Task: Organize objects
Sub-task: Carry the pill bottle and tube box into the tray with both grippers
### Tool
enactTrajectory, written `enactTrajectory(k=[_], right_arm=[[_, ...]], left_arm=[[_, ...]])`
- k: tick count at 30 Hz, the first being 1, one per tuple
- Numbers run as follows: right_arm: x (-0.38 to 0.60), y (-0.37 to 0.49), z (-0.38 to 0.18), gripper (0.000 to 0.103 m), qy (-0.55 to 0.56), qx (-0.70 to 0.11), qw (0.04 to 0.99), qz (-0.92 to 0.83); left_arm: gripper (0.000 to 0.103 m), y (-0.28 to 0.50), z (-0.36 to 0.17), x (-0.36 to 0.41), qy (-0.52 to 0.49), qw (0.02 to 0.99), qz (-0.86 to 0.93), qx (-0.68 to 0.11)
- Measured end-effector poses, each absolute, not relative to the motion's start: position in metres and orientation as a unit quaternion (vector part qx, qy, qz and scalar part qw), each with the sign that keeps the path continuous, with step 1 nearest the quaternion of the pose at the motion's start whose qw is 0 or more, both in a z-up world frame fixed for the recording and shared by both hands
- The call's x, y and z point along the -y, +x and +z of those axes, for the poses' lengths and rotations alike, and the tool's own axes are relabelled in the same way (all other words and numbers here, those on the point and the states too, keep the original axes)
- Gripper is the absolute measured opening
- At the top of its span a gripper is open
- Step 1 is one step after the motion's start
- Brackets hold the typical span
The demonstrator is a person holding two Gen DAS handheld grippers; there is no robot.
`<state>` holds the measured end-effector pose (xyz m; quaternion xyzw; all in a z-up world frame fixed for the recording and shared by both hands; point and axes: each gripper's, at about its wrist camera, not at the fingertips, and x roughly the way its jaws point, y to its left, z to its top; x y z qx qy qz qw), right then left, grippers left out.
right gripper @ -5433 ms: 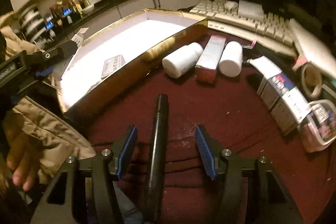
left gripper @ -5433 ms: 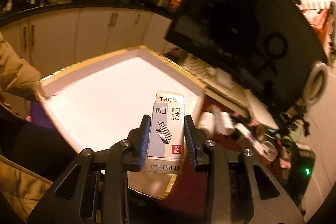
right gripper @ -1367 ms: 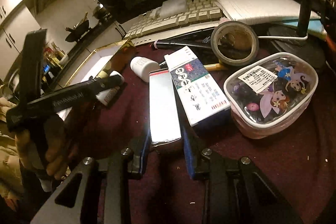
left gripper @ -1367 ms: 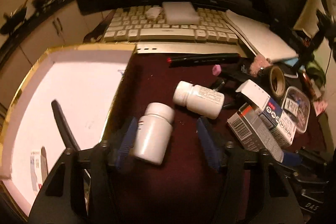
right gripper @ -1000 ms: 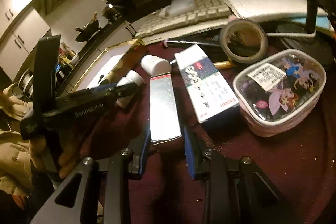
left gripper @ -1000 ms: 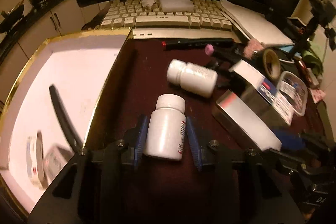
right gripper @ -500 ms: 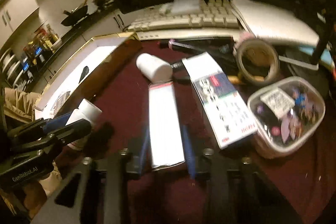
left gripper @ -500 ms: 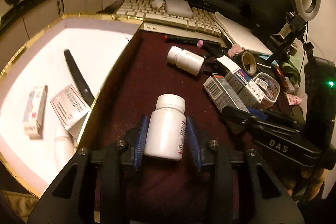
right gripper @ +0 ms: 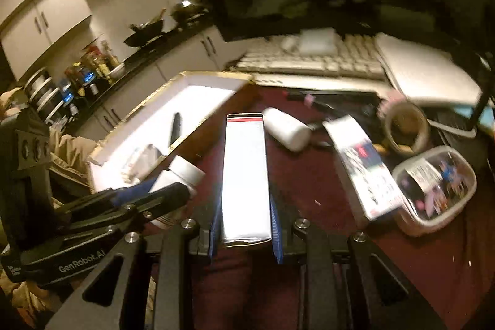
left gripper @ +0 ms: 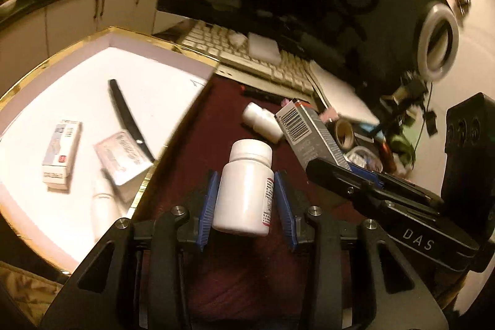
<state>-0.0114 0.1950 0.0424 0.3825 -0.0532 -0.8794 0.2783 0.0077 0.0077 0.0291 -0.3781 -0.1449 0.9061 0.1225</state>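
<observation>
A white bottle (left gripper: pixel 244 187) is clamped in the left tool (left gripper: pixel 246 203) and a long box (right gripper: pixel 246 175) in the right tool (right gripper: pixel 246 225), both raised off the tabletop (right gripper: pixel 315 190), presumably for sorting into the white tray (left gripper: pixel 148 45)

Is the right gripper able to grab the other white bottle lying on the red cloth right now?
Probably not yet. The right gripper is already shut on a long box, so its jaws are full. The lying bottle sits uncovered on the red cloth, so the way looks free once the box is put down.

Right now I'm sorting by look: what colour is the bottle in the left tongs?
White bottle, with a red-edged label; clearest in the left wrist view.
</observation>
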Motion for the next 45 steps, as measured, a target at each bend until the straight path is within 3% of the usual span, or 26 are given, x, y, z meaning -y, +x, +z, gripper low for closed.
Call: enactTrajectory(k=[9,14,22,45], right_arm=[[-0.151,-0.019,0.068,0.026,0.371,0.055,0.315,-0.872],[-0.111,-0.035,0.073,0.026,0.374,0.055,0.353,-0.856],[-0.030,-0.068,0.049,0.026,0.417,0.031,0.391,-0.820],[0.023,-0.099,0.008,0.027,0.429,-0.053,0.363,-0.826]], left_arm=[[0.037,0.014,0.045,0.056,-0.347,0.072,0.909,0.220],[0.037,0.016,0.060,0.107,-0.311,-0.003,0.918,0.245],[0.037,-0.007,0.029,0.160,-0.344,-0.114,0.900,0.241],[0.039,-0.029,-0.002,0.154,-0.402,-0.164,0.885,0.165]])
